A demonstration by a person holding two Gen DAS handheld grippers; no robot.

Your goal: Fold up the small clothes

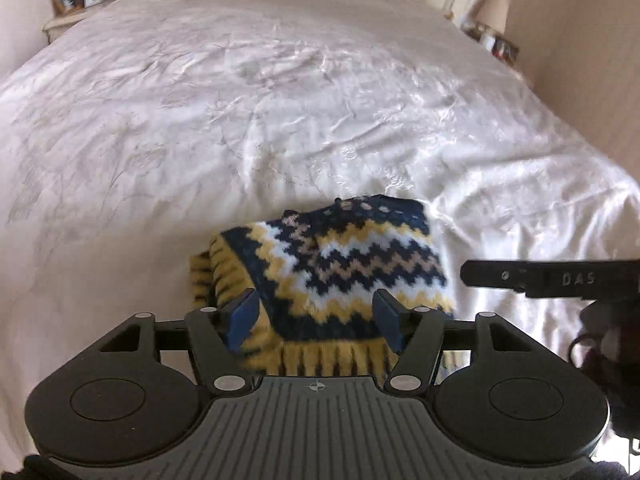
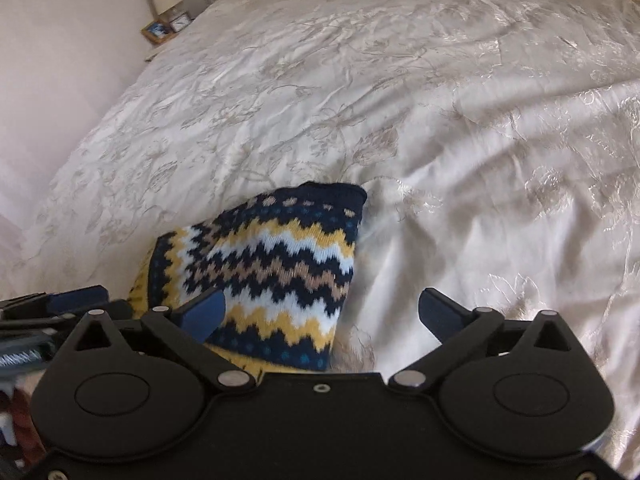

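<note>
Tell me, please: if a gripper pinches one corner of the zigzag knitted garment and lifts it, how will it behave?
The knitted garment is soft wool in loose folds, so it will probably droop and unfold. It looks small, likely light. On the glossy bedspread it may slide when pushed.

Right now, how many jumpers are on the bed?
1. The zigzag jumper lies folded on the bed near its front edge, just ahead of both grippers. More could be out of view.

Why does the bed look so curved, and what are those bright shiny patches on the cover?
Left wrist view: the fisheye lens bows the bed; daylight glares off its satin cover, and the sweater looks slightly soft. Right wrist view: same bowing, with sheen at right.
</note>
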